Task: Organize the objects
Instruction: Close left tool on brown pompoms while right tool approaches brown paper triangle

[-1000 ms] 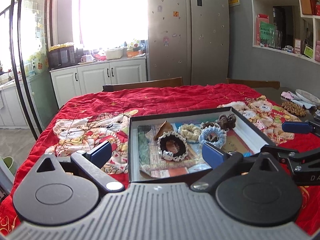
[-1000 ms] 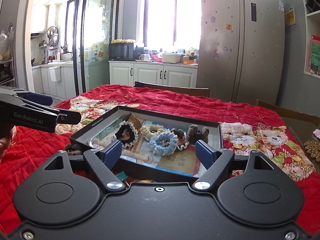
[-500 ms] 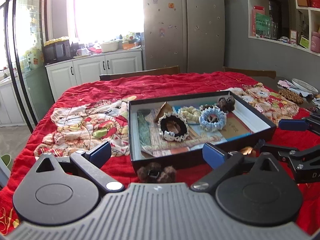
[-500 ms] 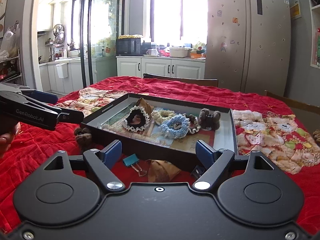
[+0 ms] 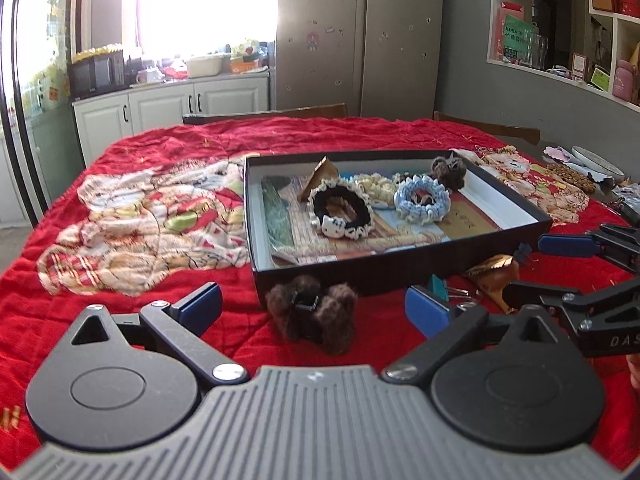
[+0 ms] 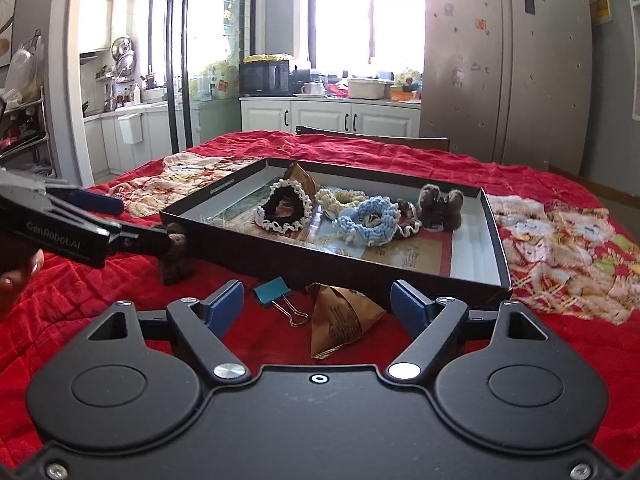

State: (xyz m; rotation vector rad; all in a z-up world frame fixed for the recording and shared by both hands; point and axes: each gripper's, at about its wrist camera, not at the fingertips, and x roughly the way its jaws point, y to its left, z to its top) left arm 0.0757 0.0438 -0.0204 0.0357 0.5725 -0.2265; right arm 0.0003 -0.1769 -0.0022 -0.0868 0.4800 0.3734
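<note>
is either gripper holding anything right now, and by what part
Nothing is held. The left gripper stands open around the brown fuzzy hair clip, without touching it; the right gripper stands open over the paper cone and teal binder clip.

A quilted red cloth [image 5: 132,160] is covering the table — a matt black card box [image 6: 332,268] is sitting beside a fuzzy brown clip [image 5: 312,316] and crinkled, glossy brown paper [image 6: 340,320].

Loose items before the open black box [image 5: 400,272].
Brown furry clip [image 5: 312,312] between left claw [image 5: 314,306] tips; teal binder clip [image 6: 274,290] and tan pyramid packet [image 6: 340,320] between right claw [image 6: 318,300] tips.
</note>
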